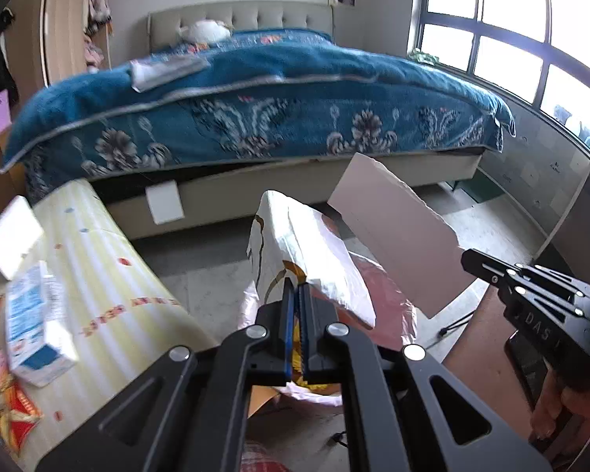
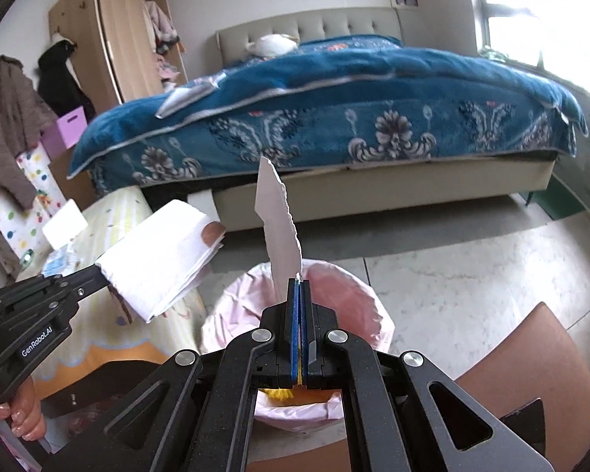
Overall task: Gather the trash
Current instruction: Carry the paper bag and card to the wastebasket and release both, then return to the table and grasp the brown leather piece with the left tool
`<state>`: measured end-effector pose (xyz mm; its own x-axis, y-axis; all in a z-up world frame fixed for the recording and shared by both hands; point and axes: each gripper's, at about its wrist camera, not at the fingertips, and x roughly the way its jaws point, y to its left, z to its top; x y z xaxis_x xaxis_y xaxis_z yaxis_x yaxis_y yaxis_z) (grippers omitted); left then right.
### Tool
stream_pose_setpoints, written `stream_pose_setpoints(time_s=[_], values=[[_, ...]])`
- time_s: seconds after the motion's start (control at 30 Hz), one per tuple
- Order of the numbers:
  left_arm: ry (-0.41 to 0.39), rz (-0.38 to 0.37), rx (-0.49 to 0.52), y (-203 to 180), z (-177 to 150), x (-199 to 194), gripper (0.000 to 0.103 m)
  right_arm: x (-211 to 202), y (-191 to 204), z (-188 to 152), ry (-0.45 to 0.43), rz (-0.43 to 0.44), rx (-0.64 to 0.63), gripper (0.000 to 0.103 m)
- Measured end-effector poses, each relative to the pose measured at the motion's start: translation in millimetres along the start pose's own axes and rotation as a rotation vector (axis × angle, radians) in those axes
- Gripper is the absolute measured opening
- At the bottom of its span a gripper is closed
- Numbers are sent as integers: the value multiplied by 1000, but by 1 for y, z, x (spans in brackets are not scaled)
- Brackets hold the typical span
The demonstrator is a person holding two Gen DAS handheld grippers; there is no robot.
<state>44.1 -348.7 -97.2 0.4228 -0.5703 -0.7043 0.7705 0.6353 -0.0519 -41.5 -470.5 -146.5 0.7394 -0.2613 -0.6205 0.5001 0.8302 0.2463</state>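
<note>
My left gripper (image 1: 296, 289) is shut on a white crumpled paper bag (image 1: 310, 251) with brown print, held over the pink-lined trash bin (image 1: 389, 295). In the right wrist view the same bag (image 2: 165, 251) hangs from the left gripper (image 2: 100, 275) to the left of the bin (image 2: 346, 295). My right gripper (image 2: 299, 281) is shut on a torn piece of cardboard (image 2: 277, 224) that stands upright above the bin. The cardboard (image 1: 401, 236) also shows in the left wrist view, held by the right gripper (image 1: 468, 261) beside the bag.
A table with a yellow striped cloth (image 1: 110, 275) stands left of the bin, with a blue-white carton (image 1: 31, 322) and red wrappers (image 1: 8, 405) on it. A bed with a blue quilt (image 1: 255, 98) lies beyond. A brown chair seat (image 2: 531, 362) is at right.
</note>
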Motion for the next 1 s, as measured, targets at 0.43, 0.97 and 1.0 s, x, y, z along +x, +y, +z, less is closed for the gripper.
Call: stream_pose_setpoints(time_s=[0.43,0.97,1.0], values=[[90,-17,-38,11,-3,35,59,29,-9,-1,74,18,20,17],[-71,156,-177,74,-37,-88,59,-32,65,-3,12,155,-99,22],[-79,174,-185,79,-42,-97,59,-34,71,-3,11,160,-108,23]])
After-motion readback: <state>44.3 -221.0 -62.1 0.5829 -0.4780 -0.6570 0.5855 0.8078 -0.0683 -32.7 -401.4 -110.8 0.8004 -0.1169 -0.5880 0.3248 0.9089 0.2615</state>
